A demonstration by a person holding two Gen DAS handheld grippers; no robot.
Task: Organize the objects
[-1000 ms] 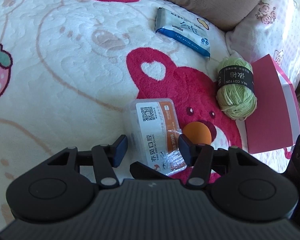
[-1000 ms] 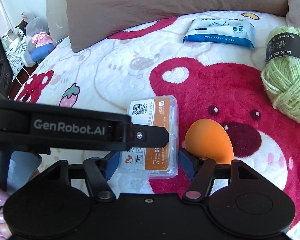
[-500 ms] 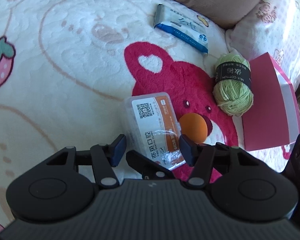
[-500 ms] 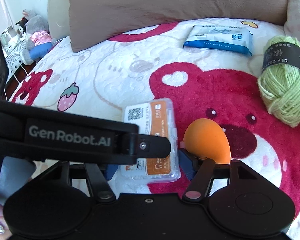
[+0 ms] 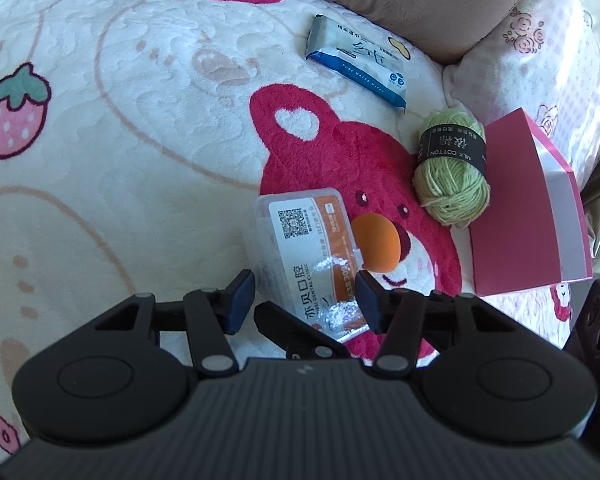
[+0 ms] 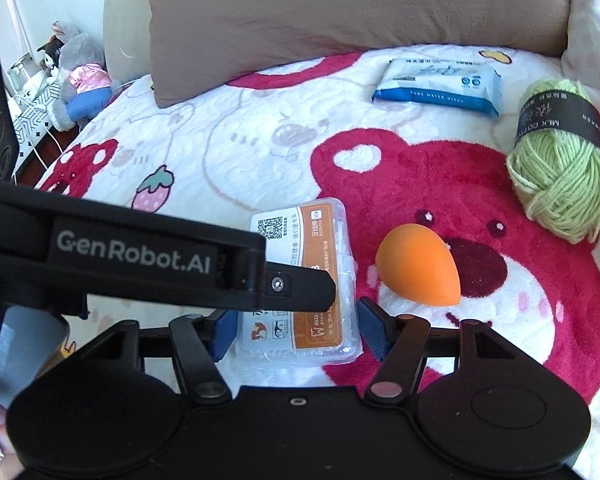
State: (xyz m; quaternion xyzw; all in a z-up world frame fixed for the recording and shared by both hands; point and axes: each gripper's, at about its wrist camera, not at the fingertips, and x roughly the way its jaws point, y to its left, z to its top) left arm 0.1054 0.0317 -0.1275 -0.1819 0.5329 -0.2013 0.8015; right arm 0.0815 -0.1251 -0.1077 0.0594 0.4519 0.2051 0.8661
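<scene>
A clear plastic box with an orange label (image 6: 300,292) lies on the bear-print blanket (image 6: 228,152). My right gripper (image 6: 299,332) is shut on its near end, a blue pad against each long side. My left gripper (image 5: 305,300) hangs just above the same box (image 5: 308,256). Its jaws are closing, the box shows between them, and neither pad presses on it. One left finger (image 6: 300,286) reaches across the label in the right wrist view. An orange egg-shaped sponge (image 6: 418,268) lies just right of the box.
A green yarn ball (image 5: 452,172) leans on a pink box (image 5: 528,208) at the right. A blue-and-white wipes pack (image 6: 438,84) lies farther back, before a brown pillow (image 6: 340,8). Plush toys (image 6: 76,76) sit beyond the bed's left edge.
The left gripper has drawn back and up, so the objects look smaller in its view, and its jaws have narrowed a little. The right gripper has stayed around the box.
</scene>
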